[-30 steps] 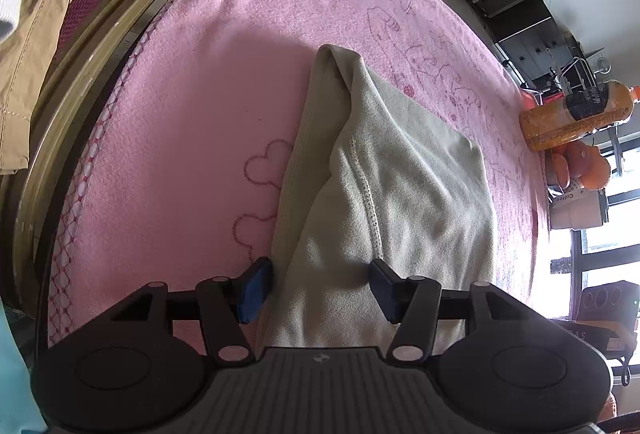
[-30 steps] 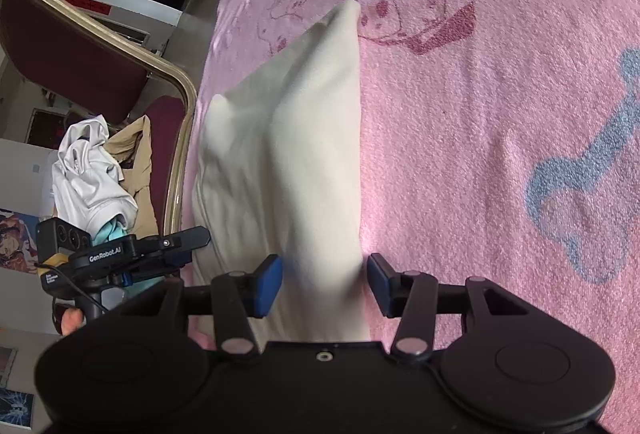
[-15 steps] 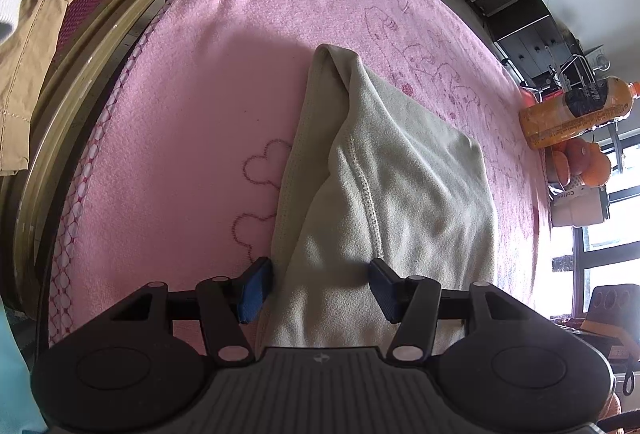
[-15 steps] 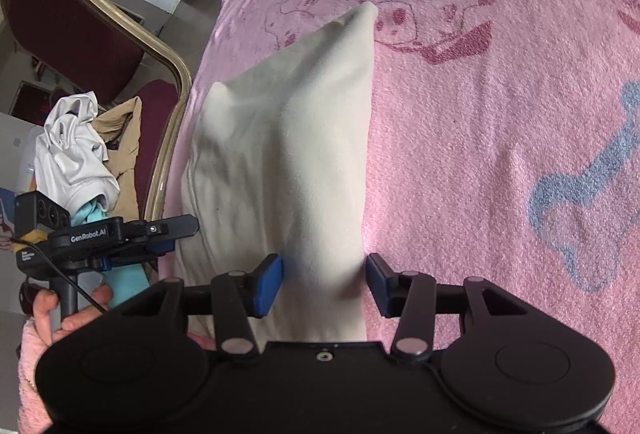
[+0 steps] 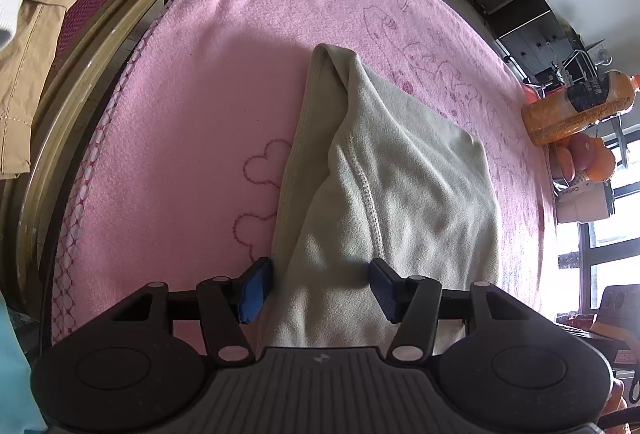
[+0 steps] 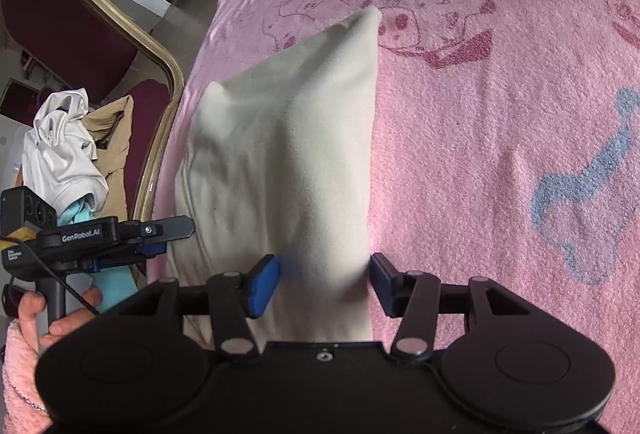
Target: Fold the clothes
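Observation:
A cream fleece garment [image 5: 392,186] lies folded on the pink blanket [image 5: 208,106]; it also shows in the right wrist view [image 6: 288,162]. My left gripper [image 5: 320,286] is open, its blue pads on either side of the garment's near end, with cloth between the jaws. My right gripper [image 6: 324,284] is open the same way over the garment's other end. The left gripper's body shows in the right wrist view [image 6: 120,234], held by a hand beside the garment's edge.
A maroon chair with a gold frame [image 6: 92,34] stands at the table edge and holds white and tan clothes [image 6: 64,146]. An orange bottle [image 5: 576,106] and oranges [image 5: 588,158] sit at the blanket's far right. Blanket cartoon prints [image 6: 580,186] surround the garment.
Both grippers have stayed open around the garment's ends. The right wrist view has shifted a little, and the left gripper with its hand has come further into that view.

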`<state>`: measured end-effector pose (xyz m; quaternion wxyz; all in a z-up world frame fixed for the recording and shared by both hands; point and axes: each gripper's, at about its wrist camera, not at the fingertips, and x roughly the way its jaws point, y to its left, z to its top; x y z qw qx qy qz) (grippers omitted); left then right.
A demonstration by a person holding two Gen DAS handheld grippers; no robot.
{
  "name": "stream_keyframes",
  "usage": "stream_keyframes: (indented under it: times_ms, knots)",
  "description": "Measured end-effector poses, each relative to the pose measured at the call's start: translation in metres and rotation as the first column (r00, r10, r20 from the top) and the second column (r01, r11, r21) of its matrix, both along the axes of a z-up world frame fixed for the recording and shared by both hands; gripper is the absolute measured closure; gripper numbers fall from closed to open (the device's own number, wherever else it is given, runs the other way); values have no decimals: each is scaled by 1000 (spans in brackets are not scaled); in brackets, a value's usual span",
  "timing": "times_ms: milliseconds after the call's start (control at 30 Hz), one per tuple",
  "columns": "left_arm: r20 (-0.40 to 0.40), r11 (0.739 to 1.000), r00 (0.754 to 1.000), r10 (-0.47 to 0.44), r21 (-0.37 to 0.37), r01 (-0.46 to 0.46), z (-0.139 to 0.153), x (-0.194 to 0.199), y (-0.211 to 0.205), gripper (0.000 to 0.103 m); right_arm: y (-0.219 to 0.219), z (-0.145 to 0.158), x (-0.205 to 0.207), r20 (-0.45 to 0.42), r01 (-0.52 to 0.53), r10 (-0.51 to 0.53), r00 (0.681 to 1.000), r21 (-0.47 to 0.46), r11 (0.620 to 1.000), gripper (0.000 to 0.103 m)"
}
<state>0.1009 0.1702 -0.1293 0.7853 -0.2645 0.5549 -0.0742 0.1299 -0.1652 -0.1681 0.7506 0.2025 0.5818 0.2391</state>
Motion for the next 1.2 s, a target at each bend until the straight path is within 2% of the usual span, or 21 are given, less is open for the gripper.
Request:
stream_keyframes:
  times_ms: [833, 900, 1000, 1167, 1200]
  knots:
    - [9, 1000, 1000, 3, 13, -3, 2, 0, -1, 48, 7, 2, -1, 20, -37, 37, 999, -12, 999, 49]
    - [18, 1000, 1000, 19, 3, -19, 2, -1, 2, 49, 4, 1, 0, 13, -32, 32, 999, 10, 999, 48]
    - [18, 999, 999, 51, -3, -51, 1, 1, 8, 49, -9, -5, 8, -37, 16, -13, 999, 95, 995, 48]
    - [43, 995, 995, 95, 0, -95, 3, 5, 15, 46, -33, -24, 25, -130, 157, -127, 983, 253, 955, 48]
    - [52, 996, 994, 91, 8, -92, 3, 6, 13, 44, -32, -24, 25, -120, 154, -128, 985, 248, 956, 48]
